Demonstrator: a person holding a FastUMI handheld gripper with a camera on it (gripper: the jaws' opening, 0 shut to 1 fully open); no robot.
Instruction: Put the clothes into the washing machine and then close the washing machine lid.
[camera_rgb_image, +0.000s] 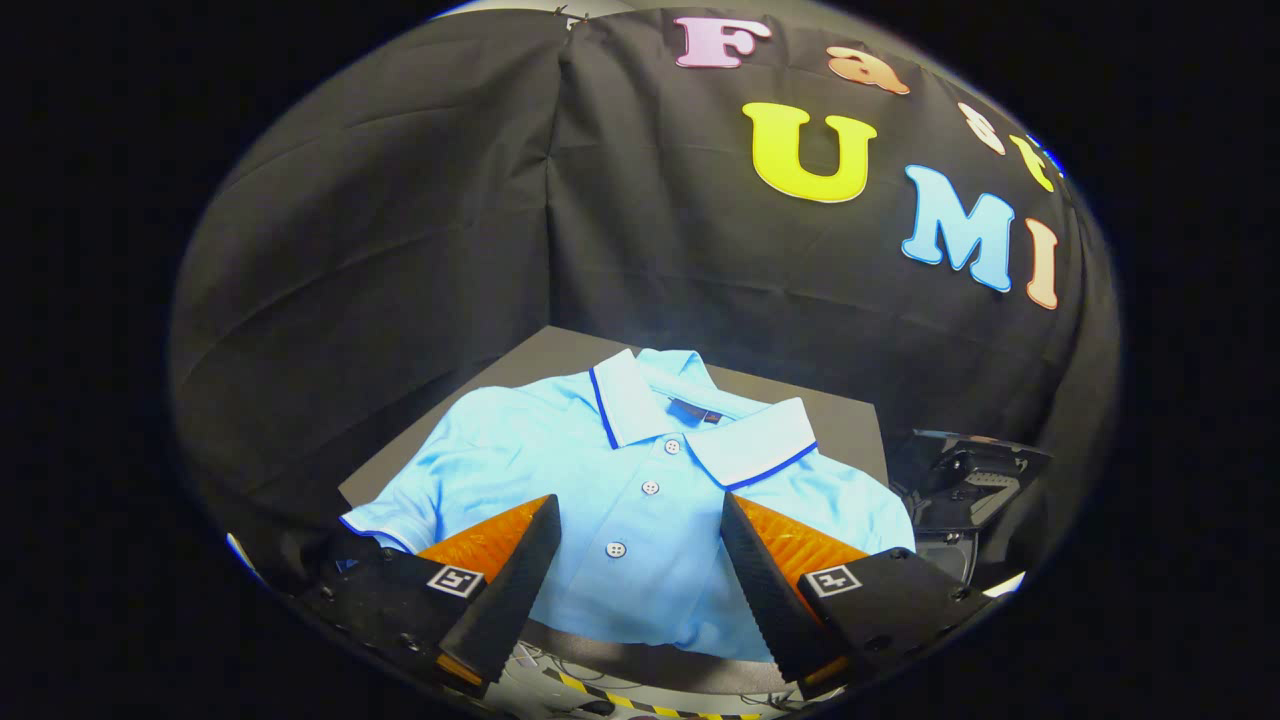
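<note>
A folded light-blue polo shirt with white, blue-edged collar (640, 500) lies flat on the dark grey counter (840, 425), before the black cloth wall. The tongs (640, 520) hover above its buttoned placket, fingers spread wide, gripping nothing.

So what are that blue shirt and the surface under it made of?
Shirt: looks like soft knit cotton or a blend, matte, with gentle creases, a ribbed collar and plastic-looking buttons. Surface: a dark, matte, flat board; I can't tell the material. The claw hovers open over the shirt, not gripping it.
</note>
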